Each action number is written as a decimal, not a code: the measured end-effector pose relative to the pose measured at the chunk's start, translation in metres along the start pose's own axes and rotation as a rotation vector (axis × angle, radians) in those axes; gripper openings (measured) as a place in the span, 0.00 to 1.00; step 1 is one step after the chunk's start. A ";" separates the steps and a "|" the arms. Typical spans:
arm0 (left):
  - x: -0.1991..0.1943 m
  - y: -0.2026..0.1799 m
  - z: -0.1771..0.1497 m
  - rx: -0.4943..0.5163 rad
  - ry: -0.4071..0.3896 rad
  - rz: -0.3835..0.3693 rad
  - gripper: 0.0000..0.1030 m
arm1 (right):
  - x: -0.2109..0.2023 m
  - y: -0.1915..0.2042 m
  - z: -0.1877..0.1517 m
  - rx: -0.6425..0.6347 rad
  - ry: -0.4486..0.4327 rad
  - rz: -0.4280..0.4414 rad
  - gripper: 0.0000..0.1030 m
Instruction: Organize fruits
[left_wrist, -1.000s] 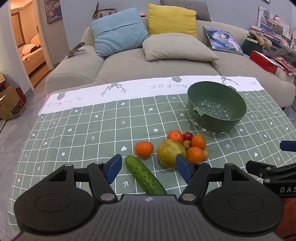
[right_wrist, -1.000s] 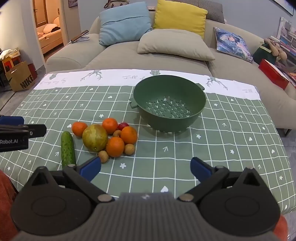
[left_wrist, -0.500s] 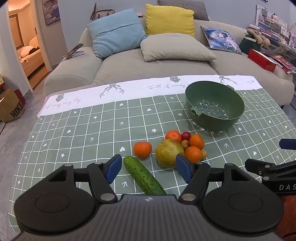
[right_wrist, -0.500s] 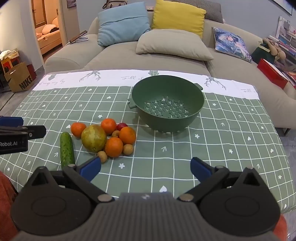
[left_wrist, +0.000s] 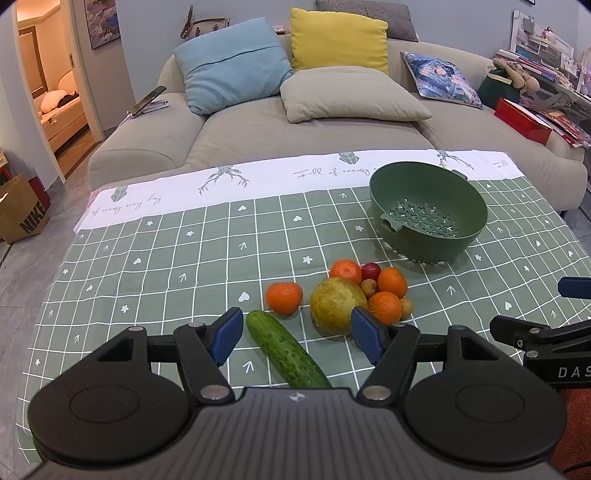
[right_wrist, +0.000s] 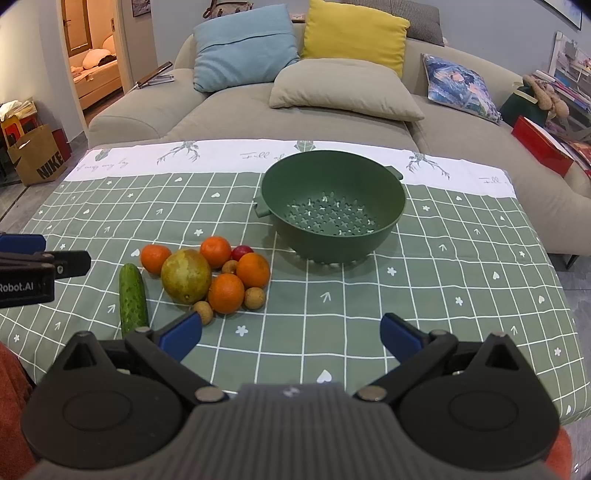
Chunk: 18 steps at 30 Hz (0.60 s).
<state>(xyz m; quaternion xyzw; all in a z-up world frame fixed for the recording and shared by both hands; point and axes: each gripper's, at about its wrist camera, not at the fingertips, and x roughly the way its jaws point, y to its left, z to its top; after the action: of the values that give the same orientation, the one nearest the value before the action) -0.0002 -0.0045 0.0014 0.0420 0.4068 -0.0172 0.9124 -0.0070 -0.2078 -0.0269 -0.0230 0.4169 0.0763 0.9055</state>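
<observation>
A pile of fruit lies on the green checked tablecloth (left_wrist: 155, 266): a cucumber (left_wrist: 286, 352), a yellow-green round fruit (left_wrist: 337, 304), several oranges (left_wrist: 283, 297), a small red fruit (left_wrist: 371, 271) and small brown fruits (left_wrist: 369, 287). An empty green colander (left_wrist: 428, 212) stands behind them to the right. My left gripper (left_wrist: 297, 334) is open, low over the table just before the cucumber. My right gripper (right_wrist: 291, 334) is open and empty, before the pile (right_wrist: 186, 275) and the colander (right_wrist: 334, 210). Each gripper shows at the edge of the other's view.
A beige sofa (left_wrist: 258, 122) with blue, yellow, beige and printed cushions stands right behind the table. A phone on a stand (left_wrist: 147, 101) sits on the sofa's left arm. A paper bag (left_wrist: 22, 214) is on the floor at the left. A red box (left_wrist: 524, 118) lies at the right.
Both grippers have drawn back slightly, so the fruit and colander sit a little farther off. Nothing was taken hold of; both stay open.
</observation>
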 end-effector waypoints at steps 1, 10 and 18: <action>0.000 0.000 0.000 0.000 0.000 0.000 0.76 | 0.000 0.000 0.000 0.000 -0.001 0.001 0.96; 0.018 0.011 0.005 -0.045 0.053 -0.047 0.75 | 0.012 -0.005 0.002 0.007 -0.023 0.094 0.96; 0.050 0.024 0.005 -0.120 0.153 -0.112 0.62 | 0.045 -0.004 0.018 -0.003 0.000 0.169 0.81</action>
<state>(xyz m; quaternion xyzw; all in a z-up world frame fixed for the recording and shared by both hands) 0.0389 0.0189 -0.0307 -0.0346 0.4772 -0.0406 0.8772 0.0358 -0.2044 -0.0496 0.0111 0.4174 0.1529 0.8957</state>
